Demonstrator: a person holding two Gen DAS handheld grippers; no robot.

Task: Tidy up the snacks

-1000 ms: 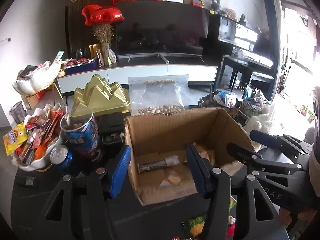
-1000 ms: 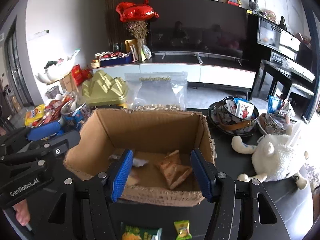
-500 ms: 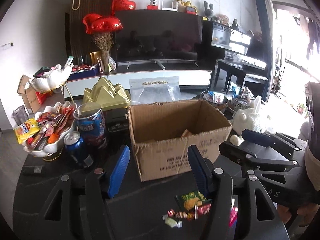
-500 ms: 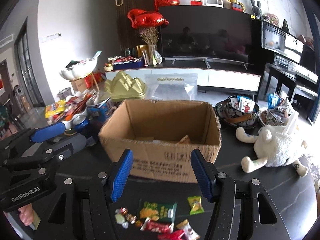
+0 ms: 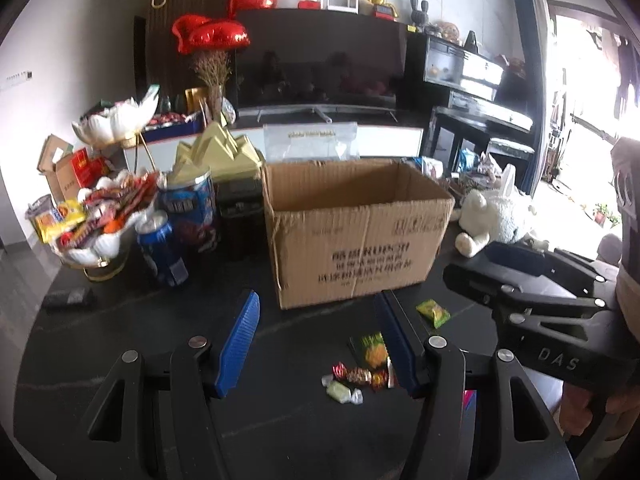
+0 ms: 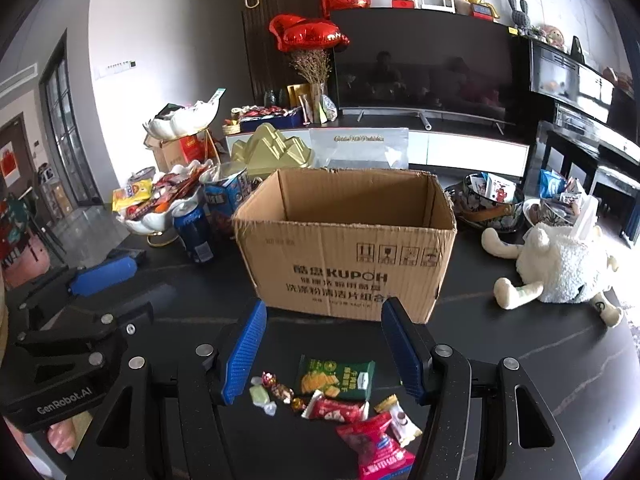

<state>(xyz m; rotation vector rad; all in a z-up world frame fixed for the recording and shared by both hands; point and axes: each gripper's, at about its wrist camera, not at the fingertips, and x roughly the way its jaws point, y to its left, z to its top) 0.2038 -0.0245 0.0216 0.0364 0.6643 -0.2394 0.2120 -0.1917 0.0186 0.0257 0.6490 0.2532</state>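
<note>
Two grippers over the dark bench (image 6: 520,360), left gripper (image 5: 316,338) and right gripper (image 6: 322,348), fingers of both spread wide, nothing held. Loose snacks near the front edge: green packet (image 6: 336,378), red packets (image 6: 374,446), small wrapped candies (image 6: 276,394), all between the right gripper's fingers, none touching them. Open cardboard box (image 6: 344,256) mid-bench, just behind the snacks. White plush toy (image 6: 560,268) toward the right edge; blue cans (image 6: 194,232) and heaped snack dish (image 6: 160,204) toward the left edge.
</note>
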